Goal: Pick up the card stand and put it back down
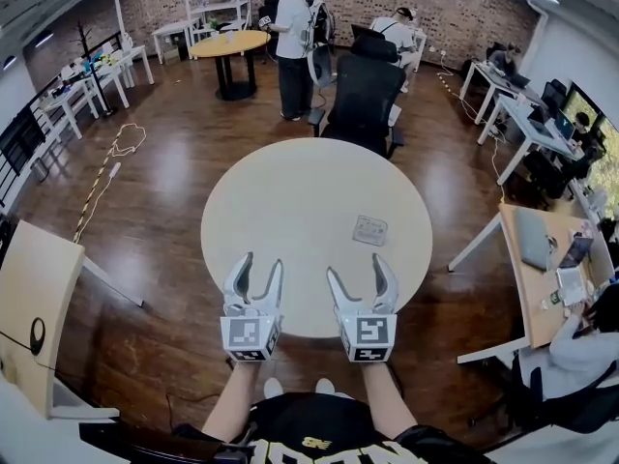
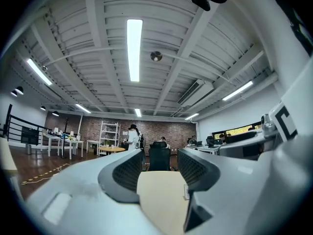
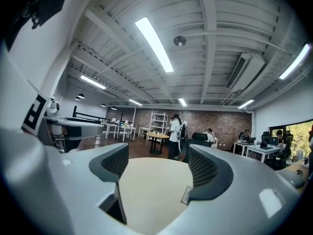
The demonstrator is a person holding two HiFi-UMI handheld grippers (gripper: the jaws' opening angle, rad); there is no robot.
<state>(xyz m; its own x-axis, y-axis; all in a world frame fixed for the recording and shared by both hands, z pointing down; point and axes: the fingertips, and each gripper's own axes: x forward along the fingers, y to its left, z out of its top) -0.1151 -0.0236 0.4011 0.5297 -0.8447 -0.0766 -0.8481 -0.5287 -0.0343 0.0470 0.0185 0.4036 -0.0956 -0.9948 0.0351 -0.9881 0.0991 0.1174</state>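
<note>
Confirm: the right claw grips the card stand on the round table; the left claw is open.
Not gripped: the head view shows the right claw open, short of the card stand lying on the round table. The left claw is open.

Card stand [image 1: 369, 230] on round table [image 1: 290, 201]

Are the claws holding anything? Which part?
Nothing is held. The left gripper and right gripper are both open and empty; the card stand lies apart on the table.
</note>
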